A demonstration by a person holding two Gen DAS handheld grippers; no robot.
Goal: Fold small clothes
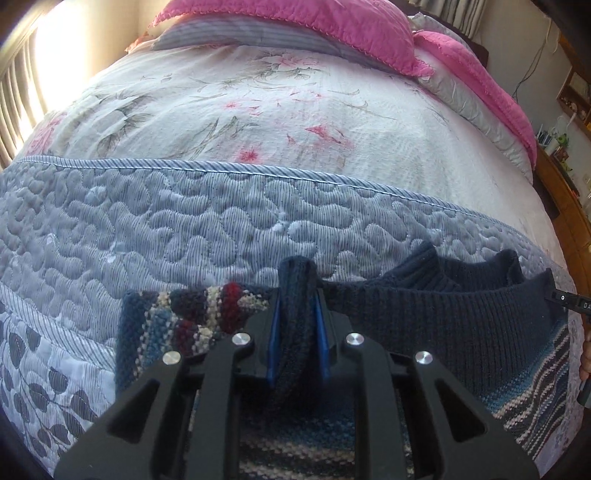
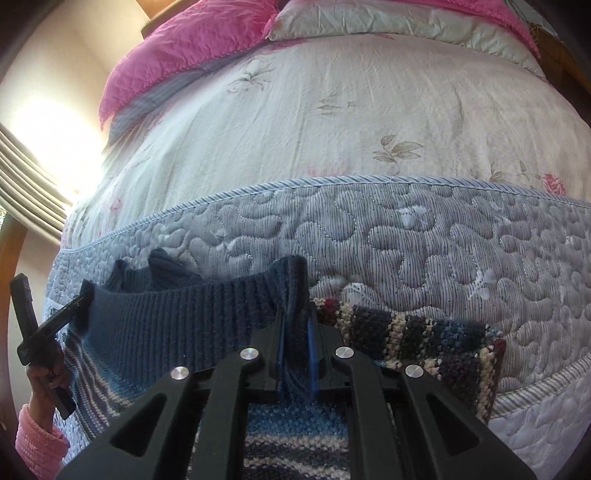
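Nearest, the left gripper (image 1: 297, 325) is clamped on the navy ribbed hem of the striped knit sweater (image 1: 461, 325), and the right gripper (image 2: 295, 332) pinches the same hem further along, so the edge hangs taut between them, likely ready to be carried over for a fold. The garment lies at the near edge of the blue quilted coverlet (image 1: 184, 221); beyond are the floral sheet (image 1: 258, 110) and pink pillows (image 1: 295, 18).
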